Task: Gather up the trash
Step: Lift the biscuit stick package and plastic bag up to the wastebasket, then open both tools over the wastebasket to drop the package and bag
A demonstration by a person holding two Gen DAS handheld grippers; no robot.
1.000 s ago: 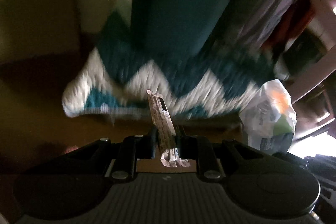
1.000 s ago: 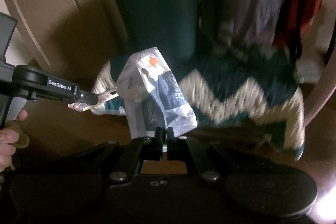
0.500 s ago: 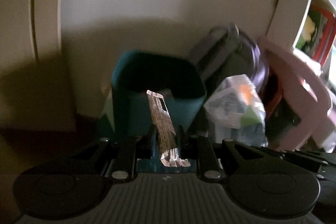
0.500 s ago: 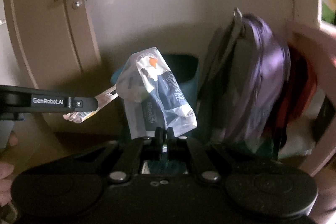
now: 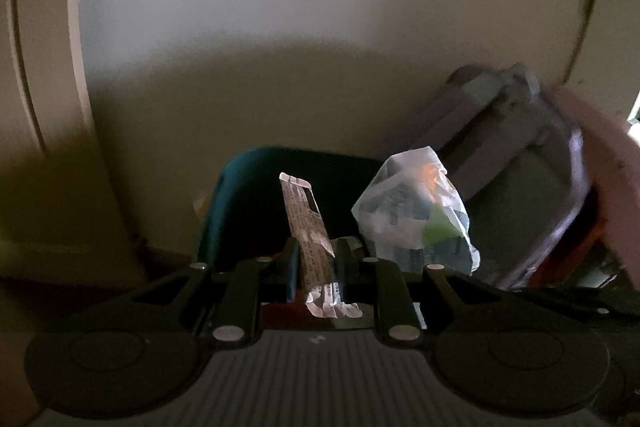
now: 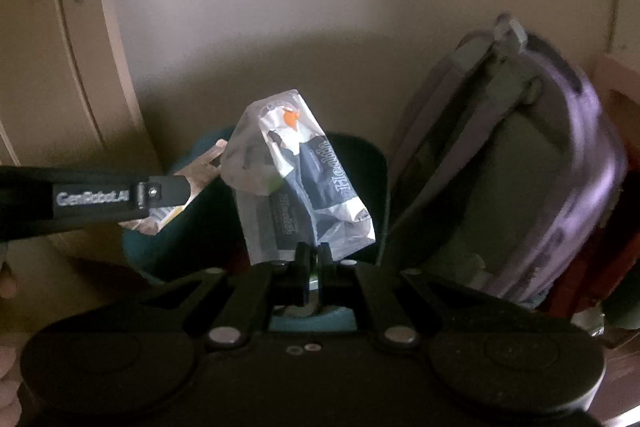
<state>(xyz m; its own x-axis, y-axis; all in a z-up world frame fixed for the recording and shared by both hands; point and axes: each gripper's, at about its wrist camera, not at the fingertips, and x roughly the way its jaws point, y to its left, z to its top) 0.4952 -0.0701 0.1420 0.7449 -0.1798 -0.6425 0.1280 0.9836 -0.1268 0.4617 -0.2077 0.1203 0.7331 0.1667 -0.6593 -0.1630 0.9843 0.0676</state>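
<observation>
My left gripper (image 5: 314, 259) is shut on a long printed snack wrapper (image 5: 306, 219) that stands up between its fingers. My right gripper (image 6: 314, 259) is shut on a crumpled white and dark plastic bag (image 6: 296, 183). Both hang at the mouth of a teal bin (image 5: 240, 195); the bin also shows in the right wrist view (image 6: 368, 167). The bag shows in the left wrist view (image 5: 416, 215), right of the wrapper. The left gripper (image 6: 164, 191) with the wrapper (image 6: 192, 179) shows at the left of the right wrist view.
A purple backpack (image 6: 520, 163) leans against the wall right of the bin; it shows in the left wrist view too (image 5: 516, 155). A pink chair edge (image 5: 604, 163) is at far right. A door (image 6: 68, 27) with a handle stands at left.
Both views swung up from the zigzag rug to the wall, and the bin has come closer. Both grippers kept their hold on the wrapper and the bag.
</observation>
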